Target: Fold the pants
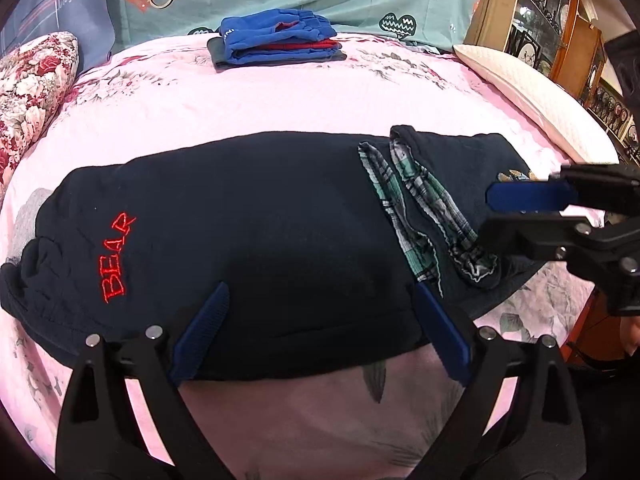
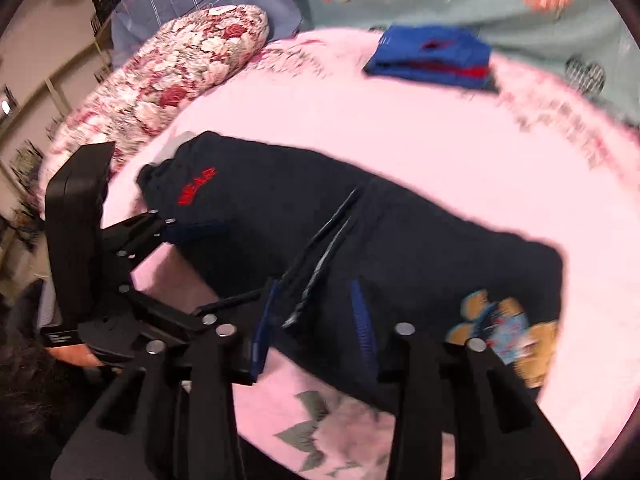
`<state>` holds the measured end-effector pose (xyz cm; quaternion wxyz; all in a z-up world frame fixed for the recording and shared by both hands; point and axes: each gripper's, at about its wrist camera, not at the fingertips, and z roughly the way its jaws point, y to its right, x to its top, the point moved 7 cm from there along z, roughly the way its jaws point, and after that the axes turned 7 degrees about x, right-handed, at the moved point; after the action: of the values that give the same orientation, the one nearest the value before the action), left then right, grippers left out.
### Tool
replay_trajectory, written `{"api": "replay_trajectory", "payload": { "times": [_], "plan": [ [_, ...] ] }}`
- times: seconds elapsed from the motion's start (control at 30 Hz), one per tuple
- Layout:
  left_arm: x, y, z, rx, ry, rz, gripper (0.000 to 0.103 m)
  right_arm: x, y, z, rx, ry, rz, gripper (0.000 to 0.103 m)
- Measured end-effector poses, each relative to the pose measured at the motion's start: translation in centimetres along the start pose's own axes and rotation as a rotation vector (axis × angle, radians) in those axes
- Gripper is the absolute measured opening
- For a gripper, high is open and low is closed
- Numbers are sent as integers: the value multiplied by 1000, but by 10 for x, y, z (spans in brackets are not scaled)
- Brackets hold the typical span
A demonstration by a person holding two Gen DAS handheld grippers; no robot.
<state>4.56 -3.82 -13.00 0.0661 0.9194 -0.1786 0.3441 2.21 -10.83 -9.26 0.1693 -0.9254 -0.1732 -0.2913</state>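
Dark navy pants [image 1: 248, 232] with red "BEAR" stitching lie across the pink bedsheet [image 1: 280, 96], plaid lining showing at the waistband [image 1: 420, 208] on the right. My left gripper [image 1: 320, 300] is open, its blue fingers [image 1: 200, 332] resting on the near edge of the pants. My right gripper [image 1: 508, 216] comes in from the right, open, over the waistband end. In the blurred right wrist view the pants [image 2: 400, 240] show a bear patch [image 2: 504, 328], and my right gripper [image 2: 316, 312] hangs open over their near edge, holding nothing. The left gripper [image 2: 168, 228] shows at left.
A stack of folded blue, red and grey clothes [image 1: 276, 40] sits at the far side of the bed. A floral pillow [image 1: 28, 96] lies at left, a cream pillow [image 1: 520, 80] at right. A wooden cabinet [image 1: 552, 20] stands beyond the bed's right edge.
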Motion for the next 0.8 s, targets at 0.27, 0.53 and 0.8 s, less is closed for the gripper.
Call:
{"api": "replay_trajectory", "payload": {
  "times": [0.27,0.53,0.8],
  "plan": [
    [-2,-1,-2,-8,7,0,95,3,21,4,87,3,129,2],
    [-3,-4,-3,-12,13,-4,95,21,-3,-2,217,-8,113,2],
    [-6,-11,-6,0,14,-10,95,6,-1,9,-24,-14,5,31]
  ]
}}
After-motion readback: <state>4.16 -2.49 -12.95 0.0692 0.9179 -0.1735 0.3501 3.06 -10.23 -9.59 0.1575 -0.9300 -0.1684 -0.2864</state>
